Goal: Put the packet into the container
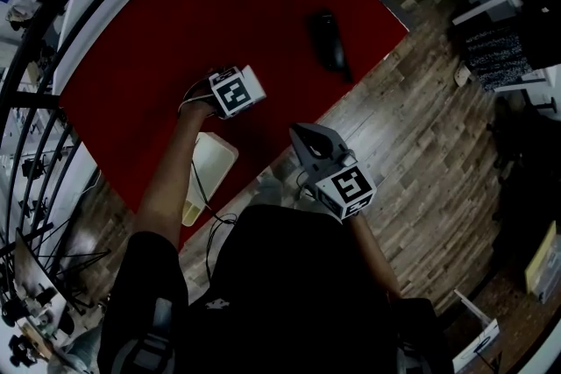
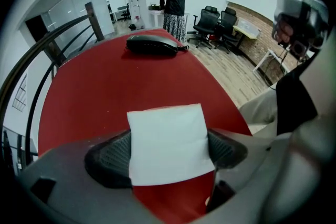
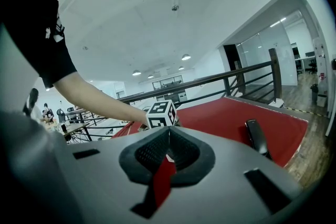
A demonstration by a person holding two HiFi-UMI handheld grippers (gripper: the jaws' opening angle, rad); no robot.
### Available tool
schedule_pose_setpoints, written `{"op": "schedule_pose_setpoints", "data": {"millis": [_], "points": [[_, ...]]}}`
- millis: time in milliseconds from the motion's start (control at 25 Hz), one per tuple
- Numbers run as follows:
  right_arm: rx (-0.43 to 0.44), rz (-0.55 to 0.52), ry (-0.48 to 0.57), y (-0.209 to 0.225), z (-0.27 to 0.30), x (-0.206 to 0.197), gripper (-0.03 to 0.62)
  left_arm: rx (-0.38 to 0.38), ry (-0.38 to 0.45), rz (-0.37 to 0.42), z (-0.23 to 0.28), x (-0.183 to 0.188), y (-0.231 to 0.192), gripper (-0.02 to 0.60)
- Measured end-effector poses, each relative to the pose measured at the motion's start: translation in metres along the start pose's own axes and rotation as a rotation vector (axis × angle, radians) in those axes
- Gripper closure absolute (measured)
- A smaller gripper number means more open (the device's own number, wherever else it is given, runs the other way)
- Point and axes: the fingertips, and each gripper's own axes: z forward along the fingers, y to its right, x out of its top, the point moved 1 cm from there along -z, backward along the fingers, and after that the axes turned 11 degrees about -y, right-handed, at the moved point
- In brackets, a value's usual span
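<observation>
While pressed, packet [image 2: 168,141] between left tongs [image 2: 167,152]

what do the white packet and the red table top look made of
The packet looks like paper or thin matte plastic: flat, plain white, straight edges, no gloss. The table top is smooth, uniform red, no grain showing, perhaps laminate or painted board; can't tell which.

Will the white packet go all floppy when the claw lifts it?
Probably not very floppy: the packet looks flat with straight edges between the left claw pads. It looks thin, so likely light. Squeezed harder, it may buckle.
</observation>
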Motion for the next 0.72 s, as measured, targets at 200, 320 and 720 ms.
{"op": "schedule_pose_setpoints", "data": {"millis": [200,320,720], "points": [[0.029,-0.023,0.009,-0.004,0.001,0.006,0.572,0.024,0.045,-0.046,-0.025,-0.004,-0.004,0.138],[0.056,-0.041,0.013,-0.008,0.002,0.009,0.571,0.051,0.055,-0.088,-0.043,-0.013,-0.006,0.138],[0.183,-0.104,0.015,-0.038,0.006,0.008,0.571,0.112,0.063,-0.217,-0.085,-0.059,0.017,0.138]]}}
